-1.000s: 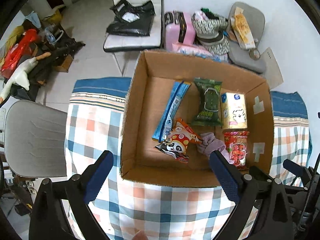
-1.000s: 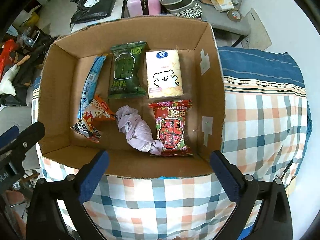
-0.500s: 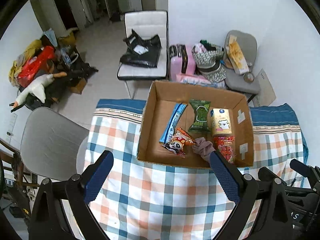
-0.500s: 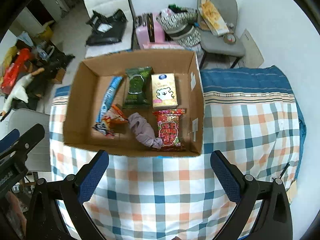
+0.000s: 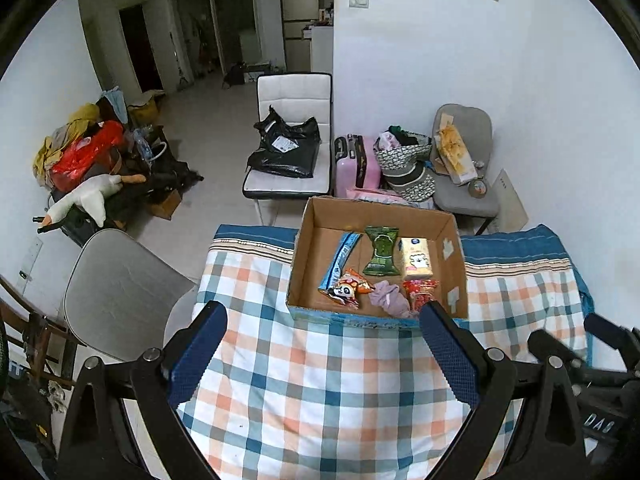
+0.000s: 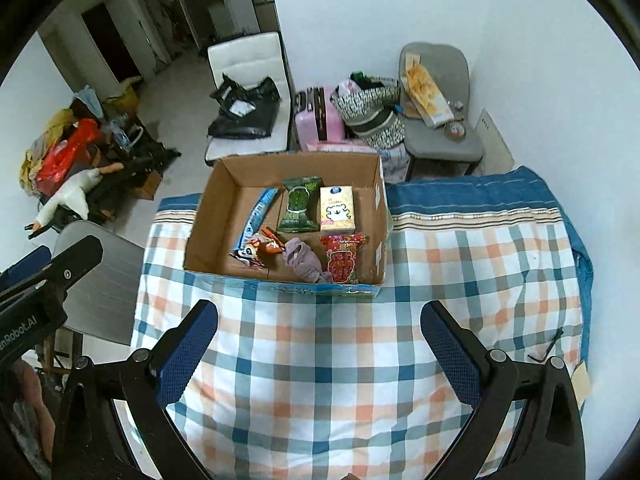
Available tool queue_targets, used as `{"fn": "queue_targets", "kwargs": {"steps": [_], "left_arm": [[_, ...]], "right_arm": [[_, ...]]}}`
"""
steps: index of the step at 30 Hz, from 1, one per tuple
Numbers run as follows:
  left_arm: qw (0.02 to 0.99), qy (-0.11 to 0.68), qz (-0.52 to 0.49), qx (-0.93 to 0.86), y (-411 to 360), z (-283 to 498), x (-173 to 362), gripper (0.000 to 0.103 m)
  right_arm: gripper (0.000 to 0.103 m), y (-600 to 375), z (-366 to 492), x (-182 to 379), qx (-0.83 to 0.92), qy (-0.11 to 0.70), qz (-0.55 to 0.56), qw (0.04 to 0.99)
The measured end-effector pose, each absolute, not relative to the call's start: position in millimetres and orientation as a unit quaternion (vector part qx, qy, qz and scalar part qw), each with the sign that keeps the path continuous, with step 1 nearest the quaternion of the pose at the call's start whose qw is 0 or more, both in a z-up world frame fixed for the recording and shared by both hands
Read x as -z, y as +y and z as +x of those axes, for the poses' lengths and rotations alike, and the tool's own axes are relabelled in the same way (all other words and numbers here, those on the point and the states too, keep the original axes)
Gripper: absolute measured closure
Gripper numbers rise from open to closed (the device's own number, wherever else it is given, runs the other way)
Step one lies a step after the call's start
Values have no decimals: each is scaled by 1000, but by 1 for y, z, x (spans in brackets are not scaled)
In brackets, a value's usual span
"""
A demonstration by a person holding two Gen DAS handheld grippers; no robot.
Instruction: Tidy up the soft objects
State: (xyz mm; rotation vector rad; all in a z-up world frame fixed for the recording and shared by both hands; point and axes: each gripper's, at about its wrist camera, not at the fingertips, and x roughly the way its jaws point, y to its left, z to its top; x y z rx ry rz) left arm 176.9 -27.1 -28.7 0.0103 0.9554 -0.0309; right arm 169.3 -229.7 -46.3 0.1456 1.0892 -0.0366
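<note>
An open cardboard box (image 5: 300,236) (image 6: 204,216) stands on the checked tablecloth (image 5: 320,380) (image 6: 320,360). Inside lie a lilac cloth (image 5: 388,300) (image 6: 302,260), a red snack pack (image 5: 420,294) (image 6: 342,258), a green pack (image 5: 382,250) (image 6: 300,208), a tissue pack (image 5: 416,260) (image 6: 337,210), a long blue pack (image 5: 338,254) (image 6: 258,212) and a panda snack bag (image 5: 346,290) (image 6: 256,250). My left gripper (image 5: 324,352) and right gripper (image 6: 320,352) are both open and empty, held well back from the box above the cloth.
A grey chair (image 5: 116,296) (image 6: 104,280) stands at the table's left. Behind the table are a white chair with a black bag (image 5: 288,152), a pink suitcase (image 5: 356,164), bags, and a grey chair (image 5: 464,160). A clutter pile (image 5: 92,168) lies on the floor at left.
Both grippers have pulled back and up from the box, so it looks smaller and more of the room shows. The box contents have not moved.
</note>
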Motion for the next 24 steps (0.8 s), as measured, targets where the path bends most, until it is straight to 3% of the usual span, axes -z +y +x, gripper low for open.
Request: {"fn": "queue_targets", "kwargs": {"steps": [11, 24], "left_arm": [[900, 435, 6, 18, -24, 133, -1, 5], [908, 419, 11, 14, -27, 119, -12, 5]], "right_arm": [[0, -227, 117, -16, 20, 470, 55, 881], [0, -219, 99, -37, 13, 458, 45, 888]]}}
